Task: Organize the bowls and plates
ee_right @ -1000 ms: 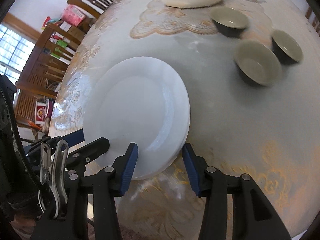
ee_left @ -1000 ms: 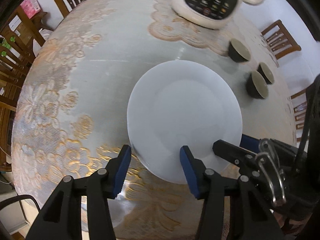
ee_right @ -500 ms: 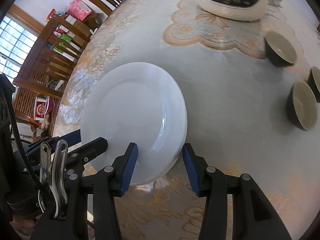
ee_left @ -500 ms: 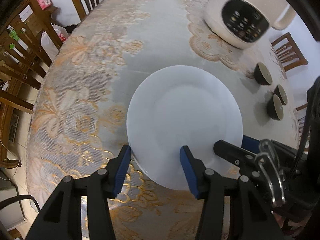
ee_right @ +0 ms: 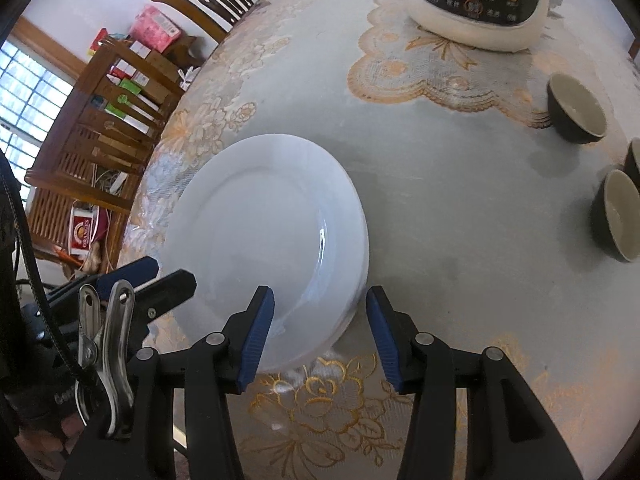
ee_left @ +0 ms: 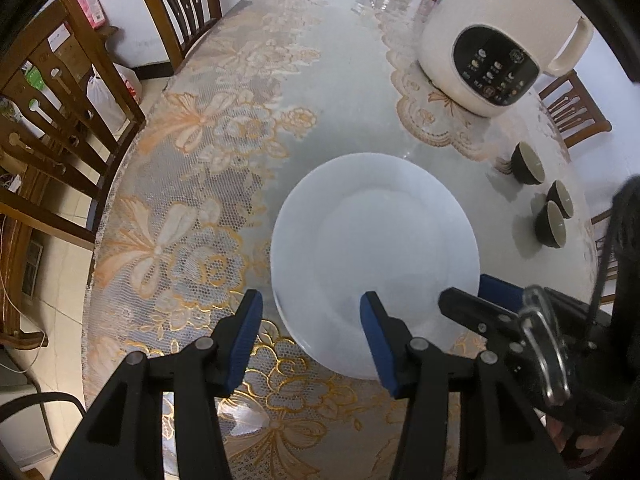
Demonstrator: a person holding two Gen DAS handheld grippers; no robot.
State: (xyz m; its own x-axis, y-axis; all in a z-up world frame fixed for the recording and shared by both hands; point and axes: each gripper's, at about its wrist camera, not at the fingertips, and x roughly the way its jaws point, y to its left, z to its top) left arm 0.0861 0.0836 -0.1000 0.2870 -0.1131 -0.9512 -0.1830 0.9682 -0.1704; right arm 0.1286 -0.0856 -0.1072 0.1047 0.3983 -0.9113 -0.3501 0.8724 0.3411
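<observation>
Left wrist view is showing a lace-covered counter [ee_left: 192,208] ringed by wooden chairs [ee_left: 180,8], carrying a white rice cooker [ee_left: 492,52] and three dark bowls [ee_left: 528,158]. The white plates [ee_left: 374,258] are lying stacked near its front edge. Both the left hand-held gripper [ee_left: 310,334] and the right hand-held gripper [ee_right: 320,330] are gaping open, straddling the stack's near rim.

A white rice cooker [ee_left: 496,52] stands on the lace-covered table [ee_left: 224,168], wooden chairs [ee_left: 180,4] around it.
</observation>
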